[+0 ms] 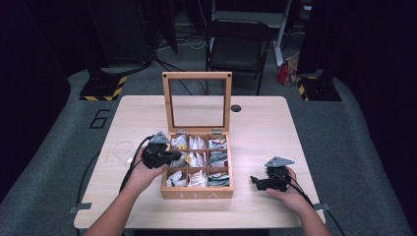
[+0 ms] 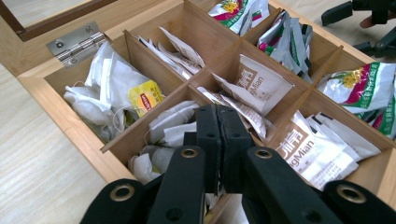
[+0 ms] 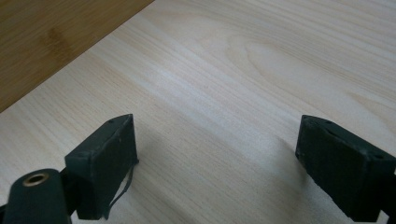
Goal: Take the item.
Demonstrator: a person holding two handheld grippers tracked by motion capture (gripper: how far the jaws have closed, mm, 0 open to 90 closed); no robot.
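Left gripper held closed, empty, over left-middle compartment of tea box. Right gripper held wide open, empty, on table right of box.

A pale wood table stands on grey carpet. Behind it sits a black folding chair, with dark stands on hazard-striped bases at either side. The room beyond is dim, cables trailing across the floor.
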